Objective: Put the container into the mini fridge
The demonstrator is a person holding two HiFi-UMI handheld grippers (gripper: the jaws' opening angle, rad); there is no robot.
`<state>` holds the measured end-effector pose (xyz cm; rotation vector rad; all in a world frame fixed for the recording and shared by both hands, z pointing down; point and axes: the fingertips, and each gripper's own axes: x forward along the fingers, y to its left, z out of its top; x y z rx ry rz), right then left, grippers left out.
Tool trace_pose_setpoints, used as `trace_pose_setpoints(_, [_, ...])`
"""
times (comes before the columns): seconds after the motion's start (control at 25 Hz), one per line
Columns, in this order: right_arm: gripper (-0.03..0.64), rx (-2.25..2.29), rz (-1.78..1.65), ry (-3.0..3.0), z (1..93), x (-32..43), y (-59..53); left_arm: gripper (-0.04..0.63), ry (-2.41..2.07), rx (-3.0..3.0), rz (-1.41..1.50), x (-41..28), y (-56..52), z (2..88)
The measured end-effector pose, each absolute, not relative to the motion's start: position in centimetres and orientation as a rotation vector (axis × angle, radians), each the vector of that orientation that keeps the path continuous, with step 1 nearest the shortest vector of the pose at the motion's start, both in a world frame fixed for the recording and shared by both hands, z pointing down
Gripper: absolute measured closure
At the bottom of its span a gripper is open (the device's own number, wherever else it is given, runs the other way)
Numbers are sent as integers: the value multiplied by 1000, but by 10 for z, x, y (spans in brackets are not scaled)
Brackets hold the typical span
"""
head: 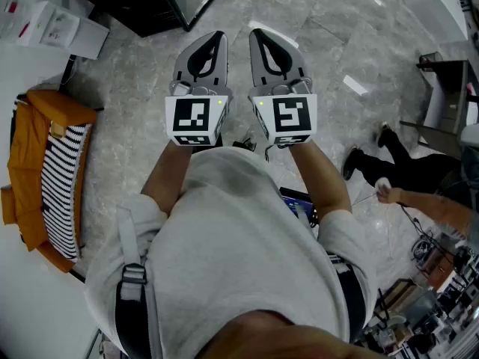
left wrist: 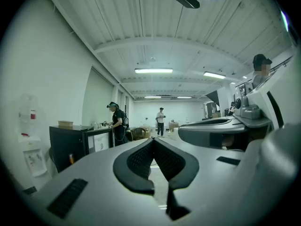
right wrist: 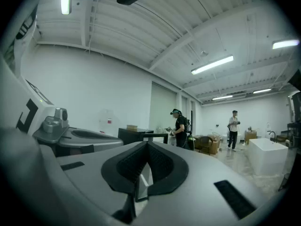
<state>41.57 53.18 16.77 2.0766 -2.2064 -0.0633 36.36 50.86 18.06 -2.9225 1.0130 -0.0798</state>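
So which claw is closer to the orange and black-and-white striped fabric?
Left. The left claw is right of the orange and black-and-white striped fabric; the right claw sits beyond it, farther right.

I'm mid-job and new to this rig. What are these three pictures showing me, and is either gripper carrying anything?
There is no robot arm here. A person holds a hand-held gripper in each hand. The head view looks down from a camera on their head. It shows the left gripper and right gripper held out side by side over a grey stone floor. The other two pictures come from a camera on each gripper, looking along its fingers into a large room. In both views the fingers are closed together with nothing between them. A black cabinet stands ahead on the left; I can't tell whether it is the fridge. No container shows in any view.
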Motion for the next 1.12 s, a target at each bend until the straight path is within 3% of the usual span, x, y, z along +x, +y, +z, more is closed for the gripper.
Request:
trace_pose_setpoints(0.8, [577, 1771, 83, -2193, 241, 364, 427, 584, 1096, -3059, -211, 318, 406, 244])
trace_pose_setpoints(1.12, [577, 1669, 89, -2207, 255, 310, 344, 584, 1070, -3058, -265, 266, 330, 252])
